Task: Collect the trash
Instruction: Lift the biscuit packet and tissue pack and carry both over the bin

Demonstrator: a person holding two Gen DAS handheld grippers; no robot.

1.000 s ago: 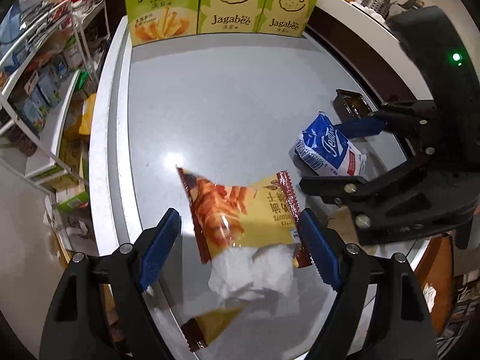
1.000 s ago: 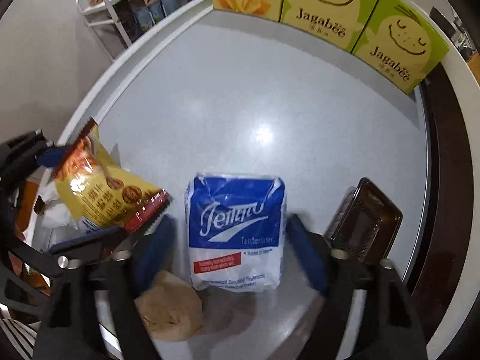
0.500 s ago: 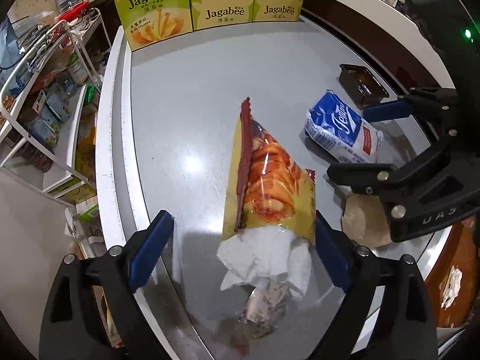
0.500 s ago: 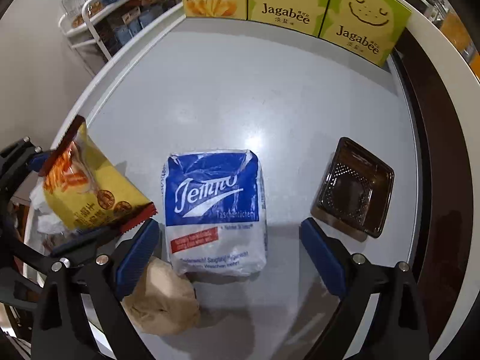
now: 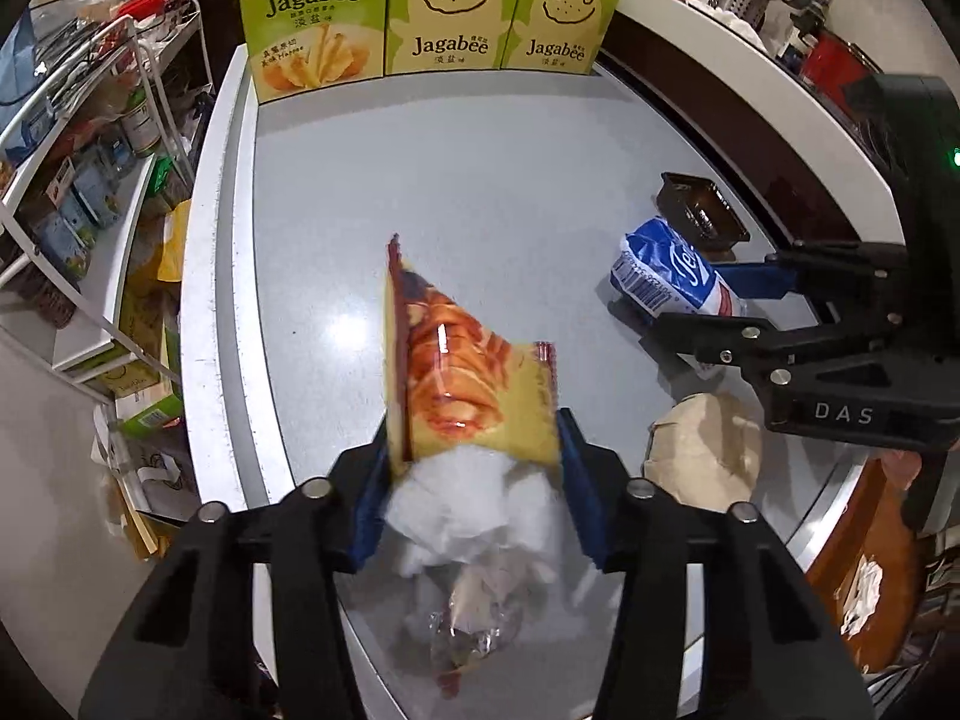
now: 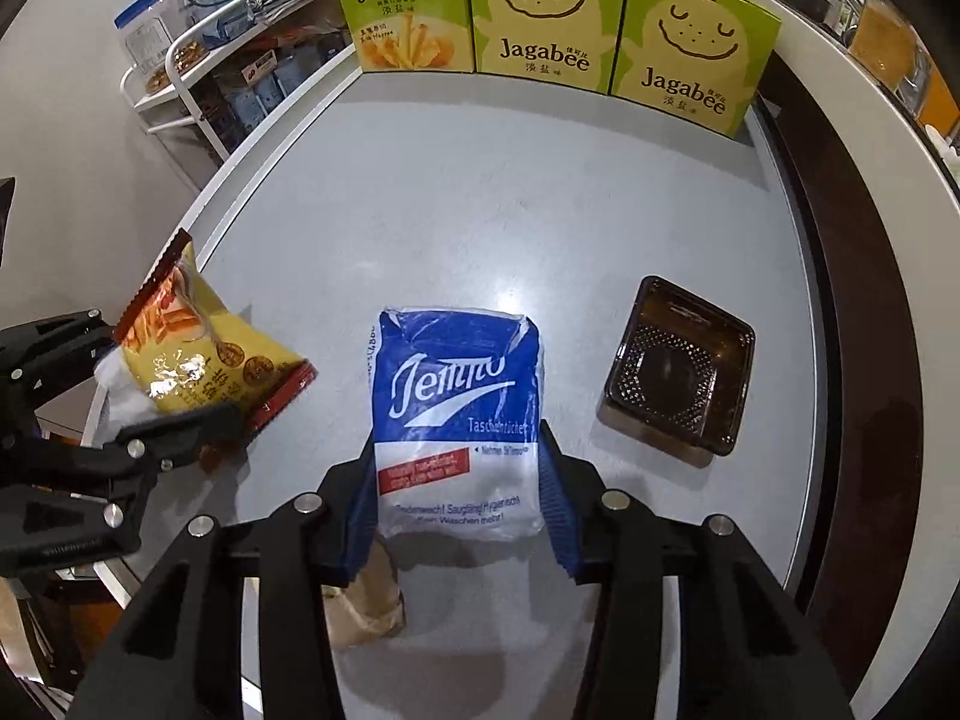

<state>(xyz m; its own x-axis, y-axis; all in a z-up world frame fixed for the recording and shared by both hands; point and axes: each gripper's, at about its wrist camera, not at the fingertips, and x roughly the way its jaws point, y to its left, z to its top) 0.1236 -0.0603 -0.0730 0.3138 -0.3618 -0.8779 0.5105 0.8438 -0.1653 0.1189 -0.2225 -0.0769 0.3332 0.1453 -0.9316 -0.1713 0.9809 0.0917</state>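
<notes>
Grey tabletop (image 5: 480, 180) with white rim, three green Jagabee boxes (image 5: 441, 12) along far edge. Left wrist view: left gripper (image 5: 474, 480) clamped on one yellow snack bag (image 5: 474, 384), white tissue (image 5: 474, 510) bunched beneath — lower wrappers blurred, hard to read. Bare surface ahead. Right wrist view: right gripper (image 6: 456, 492) pinching one blue tissue pack (image 6: 456, 408) resting on table; one brown plastic tray (image 6: 678, 372) just beside, one crumpled brown paper (image 6: 366, 606) half hidden under left finger. Table edge close at left.
</notes>
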